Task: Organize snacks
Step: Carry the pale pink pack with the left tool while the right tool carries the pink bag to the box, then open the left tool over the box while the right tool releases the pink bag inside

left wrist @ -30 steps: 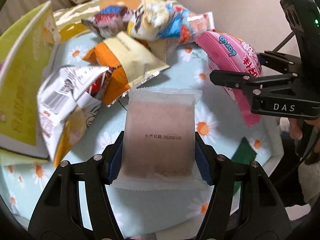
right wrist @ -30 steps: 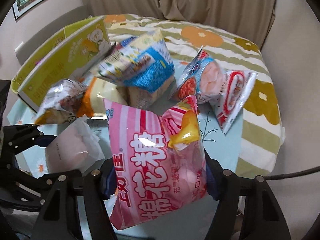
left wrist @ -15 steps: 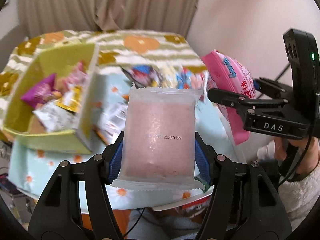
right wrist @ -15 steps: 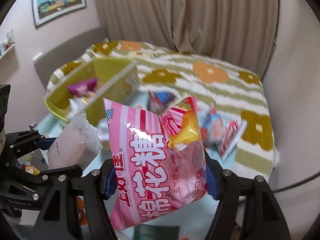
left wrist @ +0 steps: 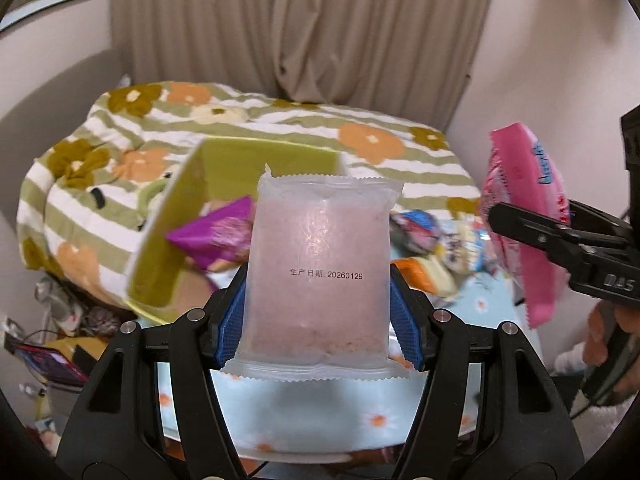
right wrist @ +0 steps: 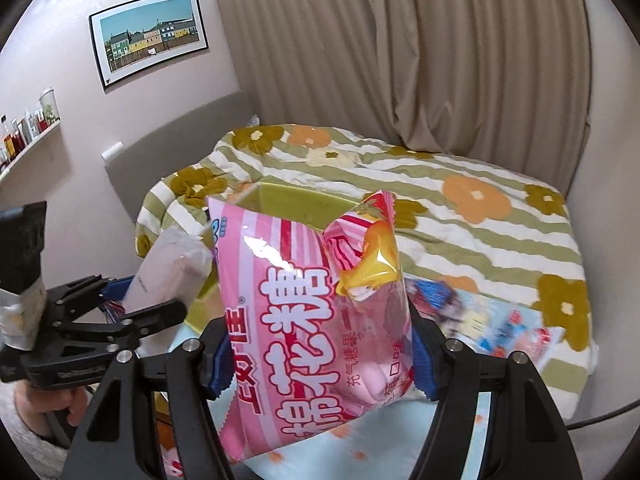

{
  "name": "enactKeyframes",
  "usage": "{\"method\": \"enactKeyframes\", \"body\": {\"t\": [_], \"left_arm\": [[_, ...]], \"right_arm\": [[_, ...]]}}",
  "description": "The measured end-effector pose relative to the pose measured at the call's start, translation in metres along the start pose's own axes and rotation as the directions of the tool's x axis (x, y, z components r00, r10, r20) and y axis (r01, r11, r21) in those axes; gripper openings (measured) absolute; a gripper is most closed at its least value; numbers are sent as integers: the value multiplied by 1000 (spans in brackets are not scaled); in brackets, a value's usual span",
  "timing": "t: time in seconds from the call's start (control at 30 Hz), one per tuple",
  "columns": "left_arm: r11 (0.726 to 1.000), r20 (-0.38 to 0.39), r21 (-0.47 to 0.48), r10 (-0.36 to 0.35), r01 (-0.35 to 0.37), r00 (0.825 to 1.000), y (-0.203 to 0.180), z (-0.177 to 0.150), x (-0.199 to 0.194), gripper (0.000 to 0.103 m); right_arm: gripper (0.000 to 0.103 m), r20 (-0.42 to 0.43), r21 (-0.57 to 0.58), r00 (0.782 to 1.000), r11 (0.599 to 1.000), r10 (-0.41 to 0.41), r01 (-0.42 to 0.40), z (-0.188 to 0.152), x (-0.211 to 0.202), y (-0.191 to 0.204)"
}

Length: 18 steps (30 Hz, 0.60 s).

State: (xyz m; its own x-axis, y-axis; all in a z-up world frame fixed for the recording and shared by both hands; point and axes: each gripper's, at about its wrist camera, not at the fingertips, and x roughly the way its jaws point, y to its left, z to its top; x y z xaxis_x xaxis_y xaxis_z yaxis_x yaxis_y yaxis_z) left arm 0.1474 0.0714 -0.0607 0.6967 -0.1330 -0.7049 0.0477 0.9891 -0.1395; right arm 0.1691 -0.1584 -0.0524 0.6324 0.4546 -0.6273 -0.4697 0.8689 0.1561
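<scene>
pale pouch: frosted, half-clear plastic film, soft sheen, crimped zigzag seams
pink bag: glossy printed plastic film, bright glare spots, creased
purple packet: shiny foil-like wrapper
box: matt green card, smooth walls
left gripper: matt black plastic arms, silvery metal screw heads, blue ribbed pads
right gripper: same matt black plastic, metal screws, blue textured pads
quilt: soft cloth, matt, puckered
tablecloth: smooth, pale, faint sheen
curtain: matt woven cloth in folds
wall: matt, plain
</scene>
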Motion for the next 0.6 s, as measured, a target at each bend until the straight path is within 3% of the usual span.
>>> {"method": "enactKeyframes", "body": {"t": [0.2, 0.37, 0.4, 0.5, 0.6], "left_arm": [[999, -77, 4, 45, -45, 996, 60, 10, 48, 60], [998, -155, 30, 60, -56, 986, 89, 8, 93, 60], [998, -168, 36, 64, -59, 984, 94, 7, 100, 64], [998, -201, 53, 51, -42, 978, 104, 5, 115, 94], [996, -210, 82, 49, -33, 976, 109, 2, 119, 97]], "right_arm": [[65, -50, 36, 999, 999, 2, -1, 21, 58, 39], [65, -115, 82, 993, 996, -15, 25, 25, 103, 54], [65, -126, 92, 992, 995, -19, 31, 24, 109, 55], [65, -158, 121, 987, 991, -32, 52, 23, 126, 59], [65, -184, 141, 982, 987, -49, 76, 21, 137, 63]]}}
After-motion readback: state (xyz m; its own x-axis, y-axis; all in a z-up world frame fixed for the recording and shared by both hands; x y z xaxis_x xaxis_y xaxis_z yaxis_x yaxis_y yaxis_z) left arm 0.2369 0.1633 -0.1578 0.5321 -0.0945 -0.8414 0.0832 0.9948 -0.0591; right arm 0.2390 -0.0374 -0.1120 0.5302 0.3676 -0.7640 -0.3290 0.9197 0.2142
